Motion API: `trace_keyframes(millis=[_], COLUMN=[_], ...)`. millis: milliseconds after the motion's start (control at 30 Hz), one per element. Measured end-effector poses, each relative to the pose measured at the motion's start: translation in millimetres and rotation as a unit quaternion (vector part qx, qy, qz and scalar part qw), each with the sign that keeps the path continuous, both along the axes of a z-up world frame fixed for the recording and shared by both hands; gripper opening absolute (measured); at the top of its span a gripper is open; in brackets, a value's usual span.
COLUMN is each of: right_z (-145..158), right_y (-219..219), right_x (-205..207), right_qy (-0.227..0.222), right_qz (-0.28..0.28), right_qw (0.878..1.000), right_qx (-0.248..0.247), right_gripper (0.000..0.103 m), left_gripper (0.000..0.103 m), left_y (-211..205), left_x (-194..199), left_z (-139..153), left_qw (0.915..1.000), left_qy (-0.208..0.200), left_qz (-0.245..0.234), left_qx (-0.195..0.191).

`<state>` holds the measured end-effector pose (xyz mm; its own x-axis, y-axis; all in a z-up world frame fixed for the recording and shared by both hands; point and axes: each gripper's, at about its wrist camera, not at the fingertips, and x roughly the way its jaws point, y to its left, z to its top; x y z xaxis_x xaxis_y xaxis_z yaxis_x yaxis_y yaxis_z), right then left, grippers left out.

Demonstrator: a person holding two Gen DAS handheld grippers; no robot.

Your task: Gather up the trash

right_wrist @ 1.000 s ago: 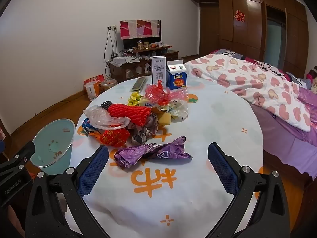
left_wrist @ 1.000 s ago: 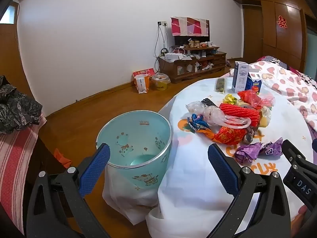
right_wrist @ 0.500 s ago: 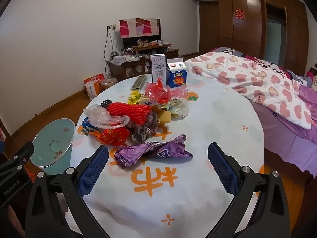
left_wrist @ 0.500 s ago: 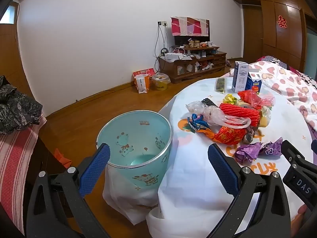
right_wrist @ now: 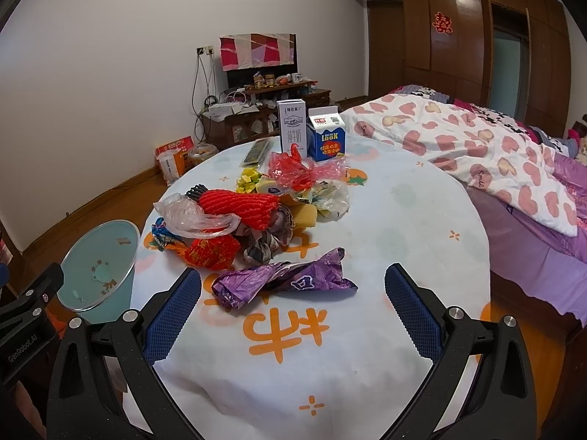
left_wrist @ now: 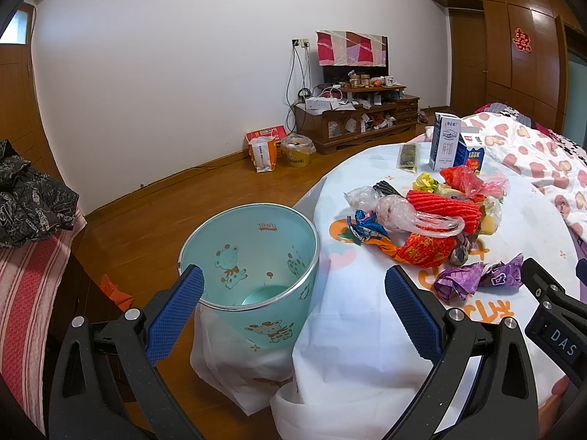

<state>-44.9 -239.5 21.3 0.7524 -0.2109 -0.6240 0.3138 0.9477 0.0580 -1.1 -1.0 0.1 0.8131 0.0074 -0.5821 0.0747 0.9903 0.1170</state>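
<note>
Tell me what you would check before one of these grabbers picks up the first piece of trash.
1. Right gripper open, nothing between its fingers: ok.
2. Left gripper open and empty: ok.
3. Purple wrapper lies apart from the trash pile, directly ahead of the right gripper: ok.
4. Bin upright beside the table, mouth unobstructed: ok.
5. Room in the bin: ok, the bottom shows bare.
6. Milk cartons trash or not: cannot tell.
</note>
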Motion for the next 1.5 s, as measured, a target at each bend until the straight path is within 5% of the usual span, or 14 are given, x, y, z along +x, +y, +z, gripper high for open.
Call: trace_keyframes(millis=[1500], right_z=[-2.6], right_y=[0.5], right_x=[1.7], right_qy=[0.001], right_qz=[-0.002], right_qw=[1.0], right_qx=[0.004], right_gripper=[0.099], left_gripper=[0.097], left_y=[-0.1], left_x=[0.6], left_z=[-0.8], left_qw=[1.0], left_qy=[0.002], left_qz=[0.0], left_qx=[0.0])
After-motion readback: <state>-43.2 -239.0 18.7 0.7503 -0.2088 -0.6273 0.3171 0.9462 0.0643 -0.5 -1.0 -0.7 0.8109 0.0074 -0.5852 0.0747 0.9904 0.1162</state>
